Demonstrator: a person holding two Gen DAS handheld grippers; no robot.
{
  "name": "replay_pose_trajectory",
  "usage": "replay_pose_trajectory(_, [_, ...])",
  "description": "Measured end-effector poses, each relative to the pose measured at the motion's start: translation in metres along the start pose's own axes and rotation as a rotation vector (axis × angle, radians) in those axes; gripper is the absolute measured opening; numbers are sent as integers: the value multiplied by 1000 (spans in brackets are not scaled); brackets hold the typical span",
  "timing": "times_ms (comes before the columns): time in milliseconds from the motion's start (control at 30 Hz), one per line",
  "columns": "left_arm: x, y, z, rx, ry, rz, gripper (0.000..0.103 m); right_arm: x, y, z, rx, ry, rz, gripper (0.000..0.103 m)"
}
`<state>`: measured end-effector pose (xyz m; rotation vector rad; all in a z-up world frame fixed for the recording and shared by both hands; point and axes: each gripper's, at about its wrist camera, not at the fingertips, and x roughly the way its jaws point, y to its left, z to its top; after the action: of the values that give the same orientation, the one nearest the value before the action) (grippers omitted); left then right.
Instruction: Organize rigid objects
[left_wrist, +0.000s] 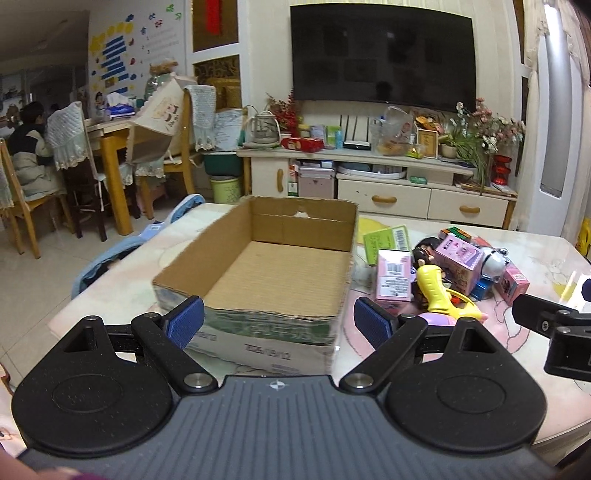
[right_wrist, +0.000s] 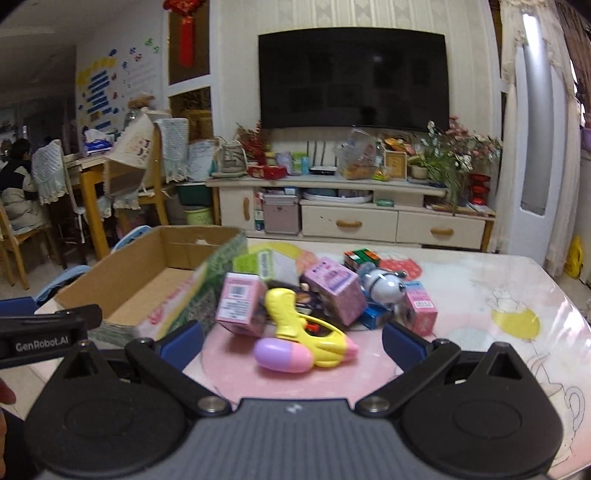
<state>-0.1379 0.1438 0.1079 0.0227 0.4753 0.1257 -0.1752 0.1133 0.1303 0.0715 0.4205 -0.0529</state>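
Right wrist view: your right gripper (right_wrist: 291, 341) faces the toy pile, jaws spread.
Yellow water gun (right_wrist: 304, 334) lies between them; your left gripper (left_wrist: 277, 319), also spread, faces the cardboard box (left_wrist: 266, 273).

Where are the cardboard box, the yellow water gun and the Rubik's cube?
cardboard box (left_wrist: 236, 240), left wrist view, inner left wall.
yellow water gun (right_wrist: 286, 314), right wrist view, on its yellow grip.
Rubik's cube (right_wrist: 362, 257), right wrist view, on its top face.
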Motion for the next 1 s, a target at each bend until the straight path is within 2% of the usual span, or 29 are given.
replay_pose_trajectory(233, [-16, 6, 0, -14, -26, 19, 103, -13, 17, 6, -29, -27, 32, 102])
replay_pose_trajectory(533, [-14, 1, 1, -20, -28, 8, 103, -19, 28, 8, -60, -60, 49, 102])
replay_pose_trajectory(1000, [-11, -3, -2, 14, -8, -18, 103, -12, 14, -4, -30, -72, 12, 102])
